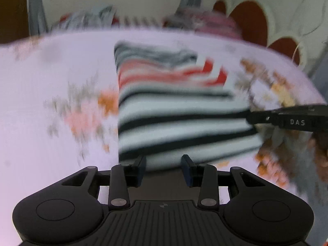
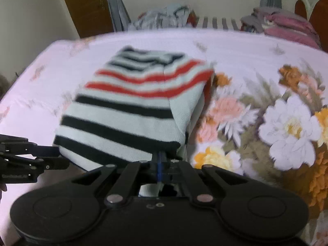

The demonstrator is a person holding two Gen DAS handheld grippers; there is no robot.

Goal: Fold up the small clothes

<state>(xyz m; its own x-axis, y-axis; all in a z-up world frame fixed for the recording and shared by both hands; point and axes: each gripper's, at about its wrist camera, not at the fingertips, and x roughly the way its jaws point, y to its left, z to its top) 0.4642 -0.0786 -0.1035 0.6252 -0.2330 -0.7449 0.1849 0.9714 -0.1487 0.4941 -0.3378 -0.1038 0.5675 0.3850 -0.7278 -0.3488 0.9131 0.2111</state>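
A folded knit garment [image 1: 176, 106] [image 2: 127, 106], white with black and red stripes, lies on the pink floral bedsheet [image 1: 51, 78] [image 2: 256, 47]. My left gripper [image 1: 164, 164] stands open at the garment's near edge, its pads apart and pressing on nothing. In the right wrist view the left gripper [image 2: 62, 157] sits at the garment's near left corner. My right gripper [image 2: 160, 163] has its pads close together on the garment's near hem, with white cloth showing behind them. In the blurred left wrist view the right gripper [image 1: 249, 119] meets the garment's right edge.
Heaped clothes [image 2: 164, 16] and pink bedding [image 2: 287, 24] line the bed's far side. A brown headboard [image 1: 252, 20] rises at the right, a wooden door [image 2: 86, 6] at the far left. Large printed flowers [image 2: 287, 127] cover the sheet to the right.
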